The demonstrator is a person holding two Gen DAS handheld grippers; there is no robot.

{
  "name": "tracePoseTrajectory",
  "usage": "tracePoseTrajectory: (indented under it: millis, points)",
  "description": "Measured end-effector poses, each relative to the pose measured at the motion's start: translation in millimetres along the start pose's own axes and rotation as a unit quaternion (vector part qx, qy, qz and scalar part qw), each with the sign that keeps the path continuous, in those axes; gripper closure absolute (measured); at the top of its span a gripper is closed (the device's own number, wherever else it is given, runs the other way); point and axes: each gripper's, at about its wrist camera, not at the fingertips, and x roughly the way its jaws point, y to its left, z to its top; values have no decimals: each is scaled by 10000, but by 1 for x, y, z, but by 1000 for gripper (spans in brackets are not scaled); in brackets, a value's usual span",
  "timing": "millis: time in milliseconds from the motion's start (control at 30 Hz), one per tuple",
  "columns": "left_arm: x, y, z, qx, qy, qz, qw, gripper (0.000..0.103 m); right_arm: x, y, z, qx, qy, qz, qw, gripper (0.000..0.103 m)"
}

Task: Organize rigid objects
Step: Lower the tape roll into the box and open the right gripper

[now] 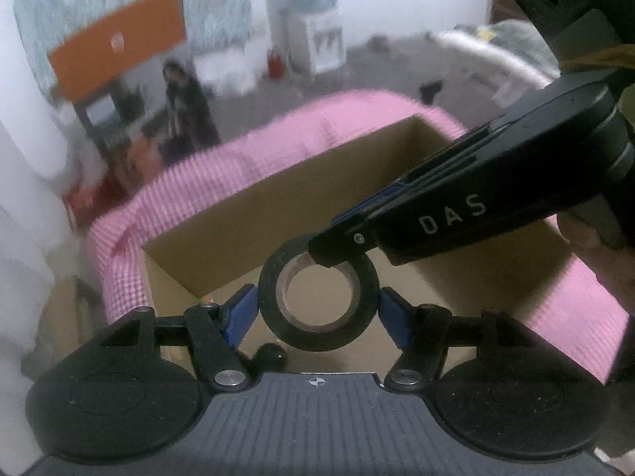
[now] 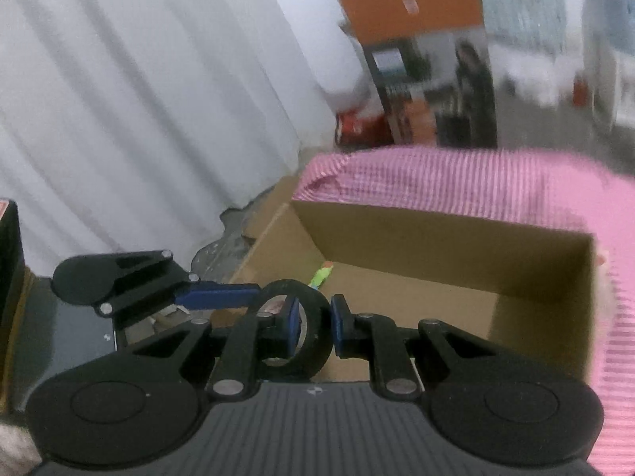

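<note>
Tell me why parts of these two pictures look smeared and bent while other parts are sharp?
Left wrist view: the roll of black tape and the left gripper are crisp, the room behind streaks with motion blur, and the pink cloth bows from the fisheye lens. Right wrist view: background equally smeared, the cardboard box soft.

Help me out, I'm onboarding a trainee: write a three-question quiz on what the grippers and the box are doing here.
1. True or false: the left gripper and the right gripper both grip the same tape roll.
2. Which gripper has one of its jaws inside the roll's hole? A: left. B: right.
3. Fill in: the cardboard box sits on a ___ checked cloth.

Key: 1 true; 2 B; 3 pink.
</note>
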Motion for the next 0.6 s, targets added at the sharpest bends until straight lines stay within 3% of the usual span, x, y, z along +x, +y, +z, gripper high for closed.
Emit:
tracePoseTrajectory:
  millis: [133,367,600]
  points:
    - [39,23,13,-96,489,-23,9988,37,46,-32,24,453,367,82,9983,85]
    - [88,40,21,-59,1193,205,9926,37,100,-57,36,749,737,148,9944,85]
    - [102,45,21,25,1393,373,9896,36,135,-69,37,1021,986,201,9897,83]
